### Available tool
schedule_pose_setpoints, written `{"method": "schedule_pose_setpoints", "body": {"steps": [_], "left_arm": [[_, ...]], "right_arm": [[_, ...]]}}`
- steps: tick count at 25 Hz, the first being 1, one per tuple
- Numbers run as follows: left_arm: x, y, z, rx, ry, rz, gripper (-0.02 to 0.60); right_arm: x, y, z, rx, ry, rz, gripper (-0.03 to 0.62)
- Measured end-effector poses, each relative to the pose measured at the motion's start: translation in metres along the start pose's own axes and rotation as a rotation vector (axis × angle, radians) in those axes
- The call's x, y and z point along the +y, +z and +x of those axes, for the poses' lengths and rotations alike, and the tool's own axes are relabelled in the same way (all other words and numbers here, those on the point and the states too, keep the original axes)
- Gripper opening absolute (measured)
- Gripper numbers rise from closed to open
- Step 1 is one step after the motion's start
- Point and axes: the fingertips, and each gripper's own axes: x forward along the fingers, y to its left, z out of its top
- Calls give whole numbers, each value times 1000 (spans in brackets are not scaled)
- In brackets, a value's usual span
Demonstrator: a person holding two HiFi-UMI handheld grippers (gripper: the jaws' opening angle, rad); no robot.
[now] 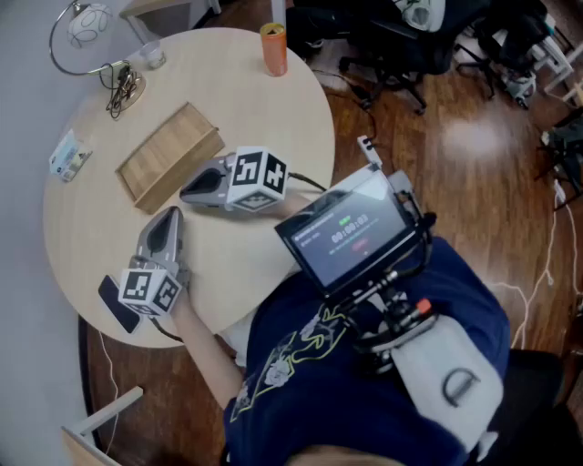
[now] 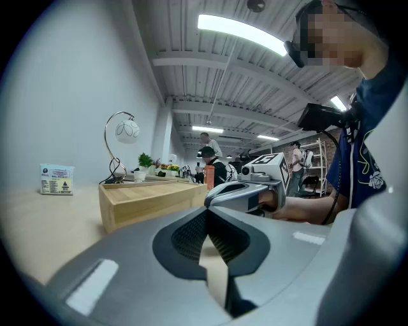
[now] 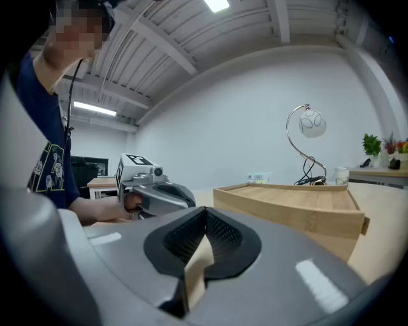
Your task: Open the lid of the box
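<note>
A flat wooden box point(image 1: 168, 155) with its lid down lies on the round beige table point(image 1: 273, 109), left of centre. My left gripper point(image 1: 168, 217) rests on the table just in front of the box, pointing at its near corner, jaws shut and empty. My right gripper point(image 1: 189, 192) lies to the right of the box, pointing left at its near end, also shut with nothing held. In the left gripper view the box point(image 2: 150, 201) sits beyond the closed jaws point(image 2: 207, 215), beside the right gripper point(image 2: 248, 191). The right gripper view shows the box point(image 3: 293, 205) to the right of its closed jaws point(image 3: 205, 215).
An orange can point(image 1: 273, 47), a glass point(image 1: 150, 56), a wire lamp point(image 1: 86, 27) with cables and a small packet point(image 1: 68, 155) stand around the table's far and left rim. A dark phone point(image 1: 113, 305) lies at the near edge. A screen point(image 1: 351, 232) hangs at the person's chest.
</note>
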Motion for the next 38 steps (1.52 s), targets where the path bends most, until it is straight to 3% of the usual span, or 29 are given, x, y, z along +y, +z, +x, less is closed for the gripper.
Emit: {"method": "schedule_pose_setpoints", "body": {"steps": [6,38], "left_arm": [[5,-2,-1,-15,27,4,1],[-2,0,5,-24,36,6,0]], "right_arm": [[0,3,6,13,34,-13,0],[0,5,-3,15,41,-22,0]]}}
